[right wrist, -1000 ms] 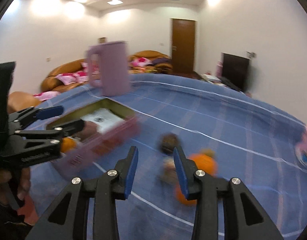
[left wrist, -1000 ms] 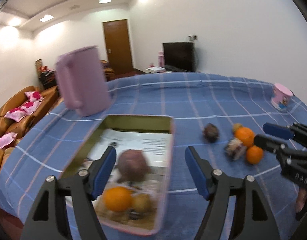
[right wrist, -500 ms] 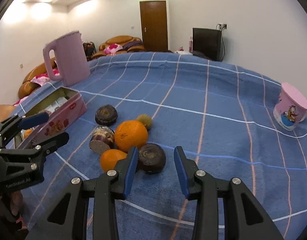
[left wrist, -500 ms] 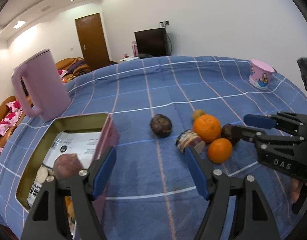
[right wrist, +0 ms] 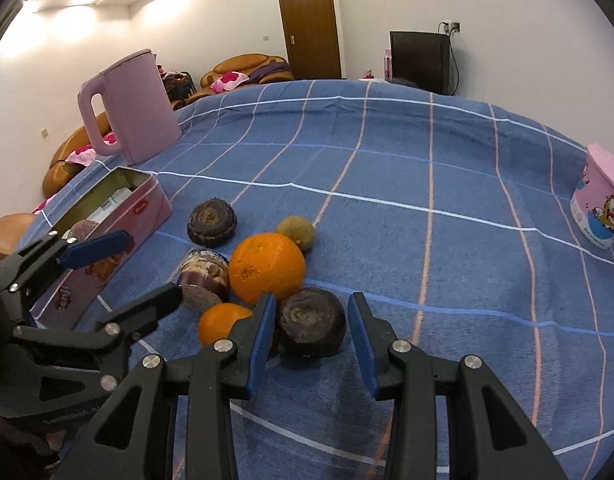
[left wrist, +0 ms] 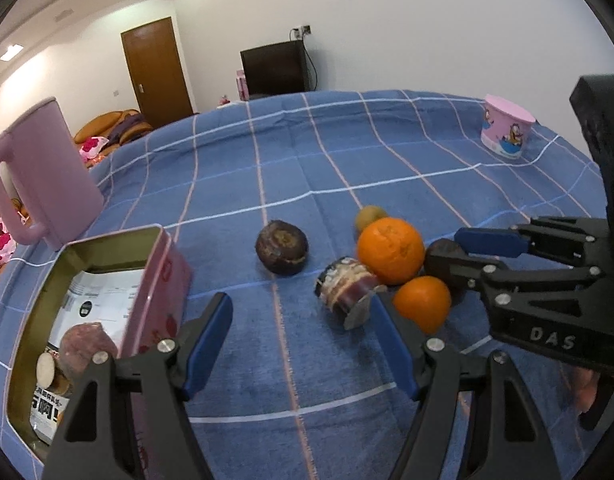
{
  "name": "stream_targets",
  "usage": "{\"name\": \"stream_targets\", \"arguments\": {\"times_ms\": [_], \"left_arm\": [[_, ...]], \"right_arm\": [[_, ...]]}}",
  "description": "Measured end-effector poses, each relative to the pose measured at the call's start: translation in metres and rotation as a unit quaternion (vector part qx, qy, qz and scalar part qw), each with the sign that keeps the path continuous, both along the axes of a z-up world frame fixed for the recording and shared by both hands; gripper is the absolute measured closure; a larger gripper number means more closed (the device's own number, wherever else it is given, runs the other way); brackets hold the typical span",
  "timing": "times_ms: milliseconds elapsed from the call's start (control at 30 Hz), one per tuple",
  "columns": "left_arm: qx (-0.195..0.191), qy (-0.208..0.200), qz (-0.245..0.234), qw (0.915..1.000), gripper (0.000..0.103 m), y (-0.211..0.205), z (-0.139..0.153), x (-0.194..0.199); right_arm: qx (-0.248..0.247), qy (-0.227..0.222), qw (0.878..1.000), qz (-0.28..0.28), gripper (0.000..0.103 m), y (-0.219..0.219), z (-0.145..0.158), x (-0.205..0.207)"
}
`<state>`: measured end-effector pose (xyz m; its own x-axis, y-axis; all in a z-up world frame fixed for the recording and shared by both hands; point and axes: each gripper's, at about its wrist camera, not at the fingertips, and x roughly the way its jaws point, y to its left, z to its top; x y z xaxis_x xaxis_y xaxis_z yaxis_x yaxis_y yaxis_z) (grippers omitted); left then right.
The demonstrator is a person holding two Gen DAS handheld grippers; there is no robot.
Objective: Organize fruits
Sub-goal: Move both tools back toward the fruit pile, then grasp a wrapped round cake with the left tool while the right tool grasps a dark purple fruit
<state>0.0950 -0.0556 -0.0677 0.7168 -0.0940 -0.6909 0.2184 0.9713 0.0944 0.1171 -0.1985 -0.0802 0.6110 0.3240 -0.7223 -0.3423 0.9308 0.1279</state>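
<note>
Your right gripper (right wrist: pixel 311 332) has its fingers spread wide on either side of the dark purple fruit (right wrist: pixel 310 328), which sits on the blue checked cloth (right wrist: pixel 427 168); whether either pad touches it you cannot tell. From your left wrist camera that fruit is mostly hidden behind the right gripper's lower finger (left wrist: pixel 459 268). It lies at the near edge of a cluster: the large orange (right wrist: pixel 267 269) just behind it, the small orange (right wrist: pixel 221 322) to its left and partly covered by your right gripper's left finger, a cut purple piece (right wrist: pixel 205 272) beside them, and a small greenish fruit (right wrist: pixel 297 233) peeking from behind the large orange. A second dark fruit (right wrist: pixel 211 222) stands slightly apart.

Your left gripper (left wrist: pixel 303 344) is wide open and holds nothing, hovering above the cloth near the cut piece.

The right gripper's body reads "DAS" (left wrist: pixel 551 338). The pink tin (right wrist: pixel 107 240) carries a small red oval label too blurred to read, and its near end is cut off. Inside lie a printed sheet (left wrist: pixel 95 300) with partly hidden characters, a purple tuber (left wrist: pixel 87 346) and a pale cut slice (left wrist: pixel 47 366).

A pink kettle (right wrist: pixel 131 104) and a pink cartoon cup (right wrist: pixel 601 208) stand farther off.
</note>
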Motion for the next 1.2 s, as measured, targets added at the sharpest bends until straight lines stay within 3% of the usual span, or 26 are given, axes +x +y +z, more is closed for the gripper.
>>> {"name": "stream_targets", "arguments": {"times_ms": [367, 533, 733, 800, 1200], "left_arm": [[-0.027, 0.033, -0.027, 0.9987, 0.035, -0.005, -0.006, 0.018], [-0.056, 0.047, -0.053, 0.9959, 0.05, -0.001, -0.007, 0.018], [-0.057, 0.051, -0.062, 0.9951, 0.052, -0.005, -0.008, 0.022], [-0.065, 0.056, -0.069, 0.9939, 0.063, -0.005, -0.008, 0.023], [-0.064, 0.011, -0.046, 0.9969, 0.063, 0.004, 0.001, 0.011]], "right_arm": [[0.012, 0.017, 1.0, -0.006, 0.063, -0.002, -0.003, 0.004], [0.02, 0.013, 1.0, -0.014, 0.063, -0.01, -0.001, 0.0], [0.001, 0.017, 1.0, -0.019, 0.063, -0.008, -0.003, 0.0], [-0.001, 0.018, 1.0, -0.018, 0.063, -0.007, -0.004, 0.0], [-0.001, -0.008, 1.0, -0.007, 0.063, -0.005, 0.002, -0.008]]}}
